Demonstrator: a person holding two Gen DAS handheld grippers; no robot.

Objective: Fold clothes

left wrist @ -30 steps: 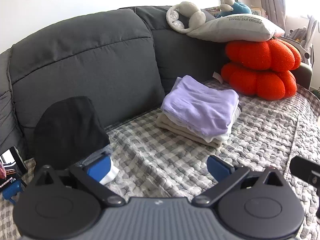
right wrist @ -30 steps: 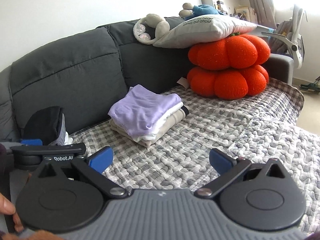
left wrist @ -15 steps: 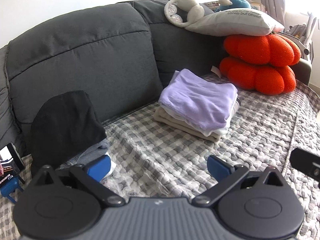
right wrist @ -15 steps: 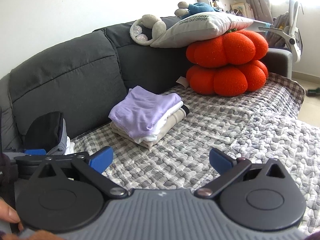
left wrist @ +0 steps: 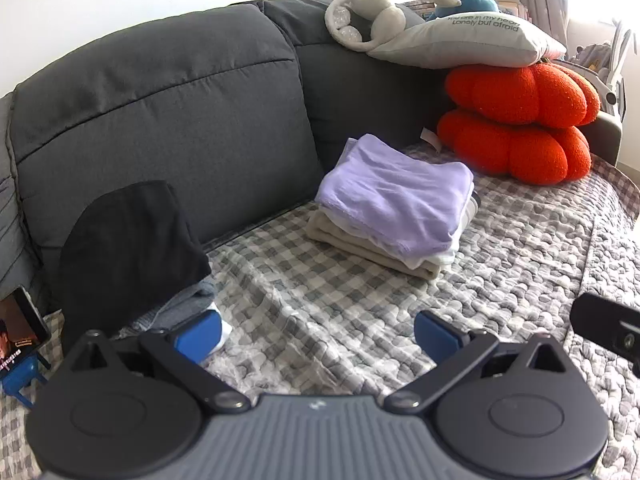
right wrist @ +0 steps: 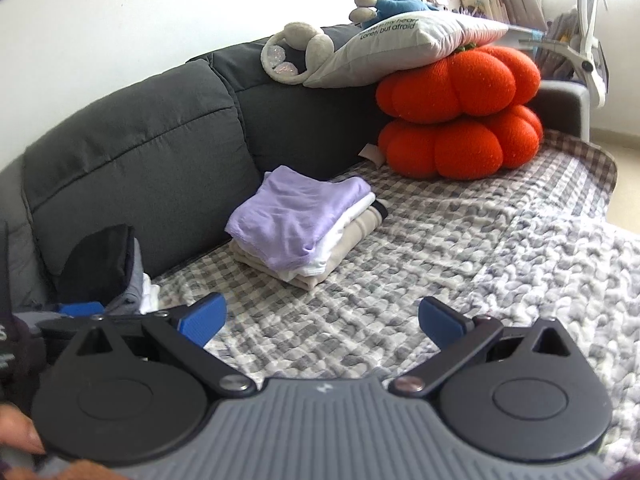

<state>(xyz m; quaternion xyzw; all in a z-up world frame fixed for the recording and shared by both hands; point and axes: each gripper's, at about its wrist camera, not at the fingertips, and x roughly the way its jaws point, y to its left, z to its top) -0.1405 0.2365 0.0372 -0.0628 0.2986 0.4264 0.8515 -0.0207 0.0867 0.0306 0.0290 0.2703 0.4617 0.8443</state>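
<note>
A stack of folded clothes (left wrist: 394, 216) (right wrist: 304, 224), lilac on top of white and beige, rests on the checked blanket (left wrist: 320, 300) (right wrist: 420, 248) that covers the sofa seat. At the left a pile of unfolded clothes (left wrist: 128, 240) (right wrist: 104, 264), black over grey and white, leans against the back cushion. My left gripper (left wrist: 318, 336) hovers open over the blanket, its left pad close to the pile's grey and white edge. The right gripper (right wrist: 322, 320) is open too, with nothing between its fingers, short of the folded stack.
Two orange pumpkin cushions (left wrist: 516, 120) (right wrist: 460, 112) carry a white pillow (left wrist: 460, 40) and soft toys at the sofa's right end. A phone on a blue stand (left wrist: 20, 336) sits at far left. The dark grey sofa back (left wrist: 168, 112) runs behind everything.
Both grippers have shifted slightly, so the sofa scene sits a little differently in each view. Both stay open and the clothes have not moved.
</note>
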